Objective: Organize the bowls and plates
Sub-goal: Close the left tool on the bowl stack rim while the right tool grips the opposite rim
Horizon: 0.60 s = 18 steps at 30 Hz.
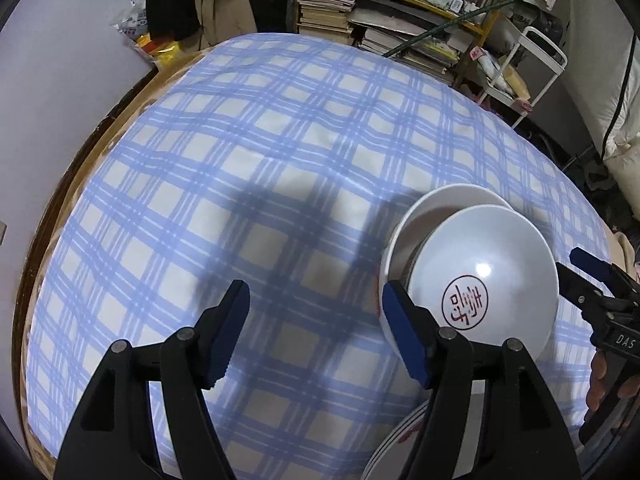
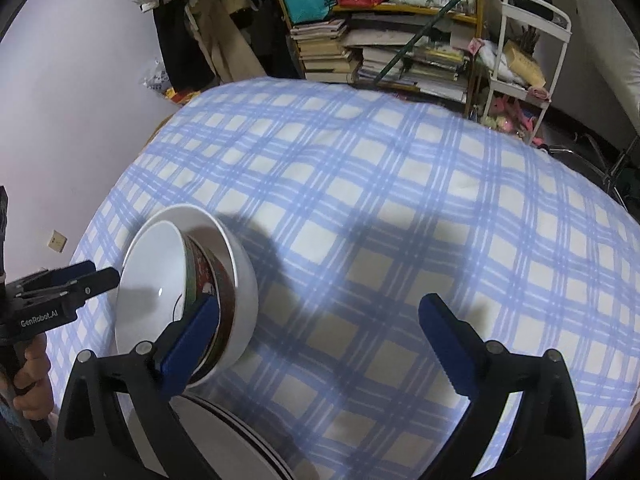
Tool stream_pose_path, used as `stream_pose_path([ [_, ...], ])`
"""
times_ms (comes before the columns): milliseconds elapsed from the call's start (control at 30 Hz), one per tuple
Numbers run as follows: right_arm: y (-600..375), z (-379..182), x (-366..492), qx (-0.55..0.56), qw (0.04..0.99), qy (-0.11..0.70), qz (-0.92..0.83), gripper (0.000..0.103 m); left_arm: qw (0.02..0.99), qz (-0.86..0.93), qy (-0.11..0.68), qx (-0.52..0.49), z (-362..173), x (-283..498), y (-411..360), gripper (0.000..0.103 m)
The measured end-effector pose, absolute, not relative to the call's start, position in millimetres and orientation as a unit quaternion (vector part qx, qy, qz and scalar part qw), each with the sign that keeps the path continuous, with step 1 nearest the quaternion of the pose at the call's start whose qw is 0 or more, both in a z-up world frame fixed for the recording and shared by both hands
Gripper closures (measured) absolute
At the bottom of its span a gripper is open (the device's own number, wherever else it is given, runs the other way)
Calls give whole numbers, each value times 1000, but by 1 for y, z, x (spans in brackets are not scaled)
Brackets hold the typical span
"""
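The nested bowls (image 1: 476, 276) sit on the checked tabletop (image 1: 260, 160), just beyond stacked plates (image 2: 224, 440). Glazed ceramic looks stiff, slippery and breakable; the rim seems the best hold. Left gripper (image 1: 316, 332) and right gripper (image 2: 320, 340) flank them, jaws open, gripping nothing.

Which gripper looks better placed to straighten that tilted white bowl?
Probably either: the left gripper and right gripper flank the tilted white bowl, both open.

Left gripper (image 1: 316, 332): black plastic arms, blue ribbed pads, round silver pivot pins; white "GenRobot.AI" lettering on its body. Right gripper (image 2: 320, 344): same black arms, blue pads, silver pins; white "DAS" lettering on its body.
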State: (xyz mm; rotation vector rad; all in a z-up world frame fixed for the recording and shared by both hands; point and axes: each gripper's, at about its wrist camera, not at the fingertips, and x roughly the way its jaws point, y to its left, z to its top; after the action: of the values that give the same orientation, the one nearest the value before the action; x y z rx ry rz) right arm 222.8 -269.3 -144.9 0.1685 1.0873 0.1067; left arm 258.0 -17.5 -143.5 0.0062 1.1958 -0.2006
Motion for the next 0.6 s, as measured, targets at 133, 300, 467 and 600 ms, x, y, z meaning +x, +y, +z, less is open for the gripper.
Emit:
stream_pose_path([
  [133, -265, -150, 223, 76, 845, 526, 55, 0, 819, -99, 566, 15, -147, 258, -23, 35],
  [300, -263, -155, 223, 72, 841, 534, 49, 0, 817, -93, 568, 29, -151, 258, -28, 35],
  [467, -259, -157, 223, 58, 843, 534, 37, 0, 816, -89, 570, 28, -152, 260, -28, 35],
  [600, -259, -158, 225, 68, 838, 540, 31, 0, 812, -85, 577, 22, -154, 264, -27, 35],
])
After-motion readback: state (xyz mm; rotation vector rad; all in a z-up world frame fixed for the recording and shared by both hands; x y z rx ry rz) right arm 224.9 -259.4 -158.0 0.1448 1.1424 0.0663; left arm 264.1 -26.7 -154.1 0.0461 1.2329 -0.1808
